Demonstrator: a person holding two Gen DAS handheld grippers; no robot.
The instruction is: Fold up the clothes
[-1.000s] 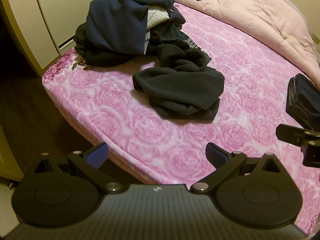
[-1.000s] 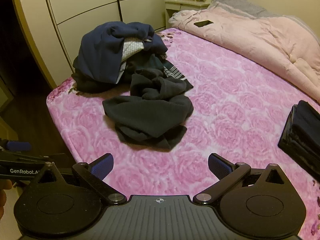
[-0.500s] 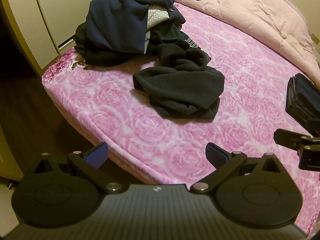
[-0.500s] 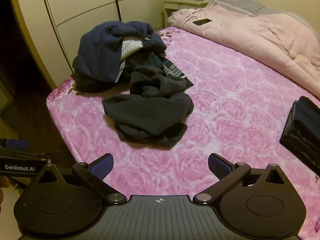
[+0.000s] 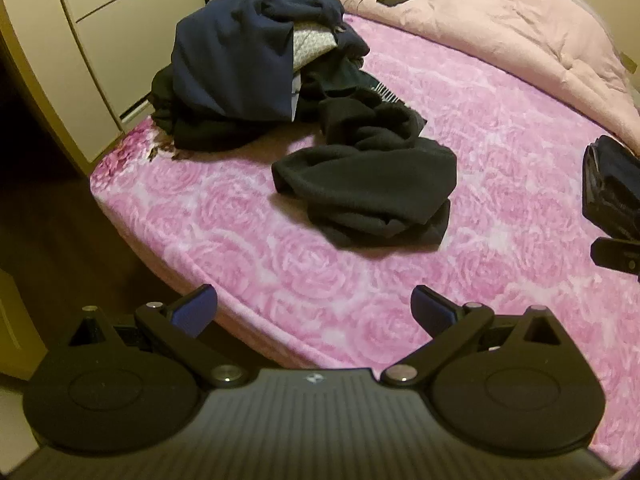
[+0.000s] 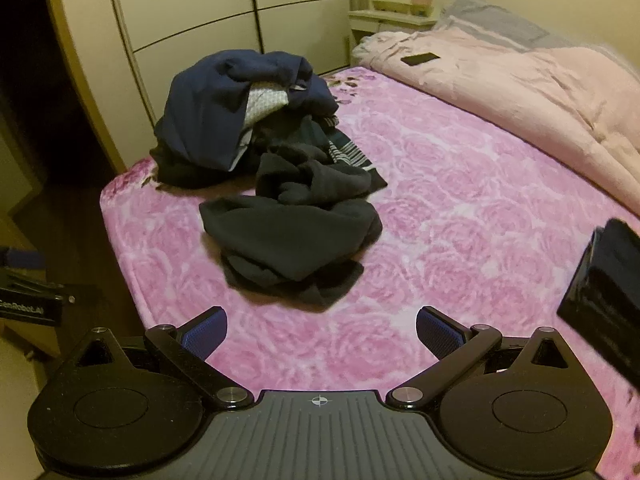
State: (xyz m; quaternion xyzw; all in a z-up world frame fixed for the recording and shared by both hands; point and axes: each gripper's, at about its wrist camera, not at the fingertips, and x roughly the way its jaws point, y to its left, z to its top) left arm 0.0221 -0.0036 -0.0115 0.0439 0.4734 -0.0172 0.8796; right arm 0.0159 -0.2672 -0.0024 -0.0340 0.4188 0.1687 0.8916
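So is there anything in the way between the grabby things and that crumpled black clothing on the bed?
Nothing visible is. Only bare pink rose blanket lies between each open hand-held gripper, left and right, and the crumpled black garment. The bigger clothes pile sits behind it, the folded stack off to the right.

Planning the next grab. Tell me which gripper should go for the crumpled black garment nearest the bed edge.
Probably the right gripper: open, with the black garment straight ahead and near. The left gripper, also open, sees it farther off.
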